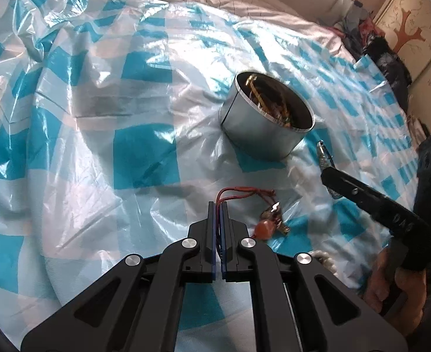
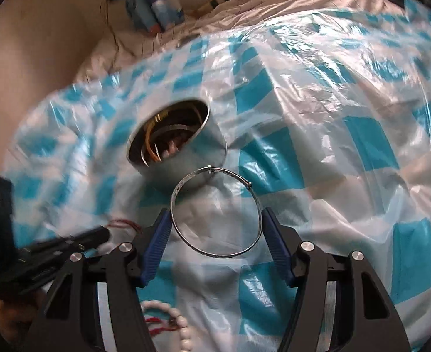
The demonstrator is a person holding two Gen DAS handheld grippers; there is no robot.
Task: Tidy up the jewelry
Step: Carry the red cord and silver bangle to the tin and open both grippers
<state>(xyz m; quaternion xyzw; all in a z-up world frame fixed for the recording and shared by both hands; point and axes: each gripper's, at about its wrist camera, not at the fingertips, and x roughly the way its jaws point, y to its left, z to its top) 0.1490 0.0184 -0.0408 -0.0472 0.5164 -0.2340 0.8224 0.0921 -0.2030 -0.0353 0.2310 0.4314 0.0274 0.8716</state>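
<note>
A round metal tin [image 1: 262,117] holding several pieces of jewelry stands on the blue-and-white checked plastic sheet [image 1: 98,117]; it also shows in the right wrist view [image 2: 180,146]. My left gripper [image 1: 217,205] is shut on a red cord bracelet [image 1: 239,192] with an orange bead and metal charms [image 1: 269,223], held just above the sheet. My right gripper [image 2: 215,214] is shut on a thin silver bangle [image 2: 215,211], its pads against the ring's sides, held near the tin. The right gripper also shows in the left wrist view [image 1: 324,154].
A white bead bracelet [image 2: 183,331] with red thread lies on the sheet below the right gripper. Clothes are piled at the bed's far right [image 1: 374,41]. Bottles [image 2: 153,6] stand by the wall beyond the bed.
</note>
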